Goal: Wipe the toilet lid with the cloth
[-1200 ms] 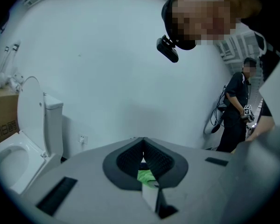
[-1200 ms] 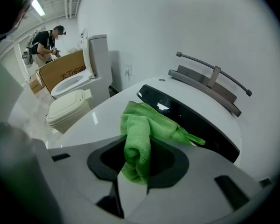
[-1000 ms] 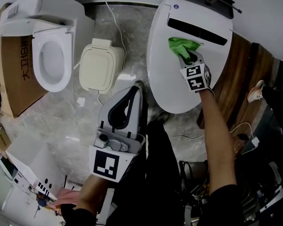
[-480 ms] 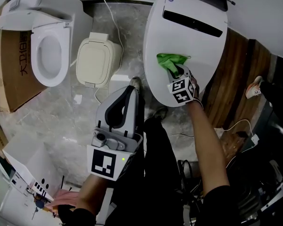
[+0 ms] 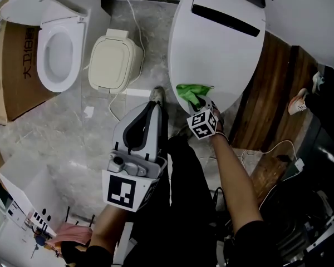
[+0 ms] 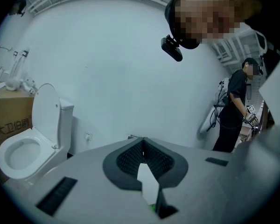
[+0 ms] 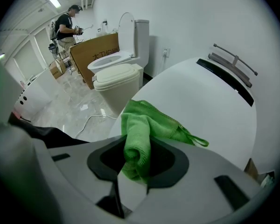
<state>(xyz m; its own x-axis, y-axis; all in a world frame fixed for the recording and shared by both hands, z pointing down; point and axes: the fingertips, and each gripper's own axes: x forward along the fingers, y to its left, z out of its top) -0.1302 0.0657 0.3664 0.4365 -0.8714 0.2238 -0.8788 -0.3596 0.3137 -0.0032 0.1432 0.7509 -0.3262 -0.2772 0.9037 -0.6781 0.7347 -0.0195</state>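
The green cloth (image 5: 190,91) lies bunched at about 7 o'clock on the closed white toilet lid (image 5: 220,54), close to its rim and touching it. The right gripper (image 5: 199,104) has its fingers clamped on the cloth's near fold. The left gripper (image 5: 155,107) is at 8 o'clock from the cloth, over the marble floor (image 5: 78,132), its fingers closed together on nothing. At 10 o'clock stands a beige lidded unit (image 5: 114,65), and past it an open toilet (image 5: 58,49).
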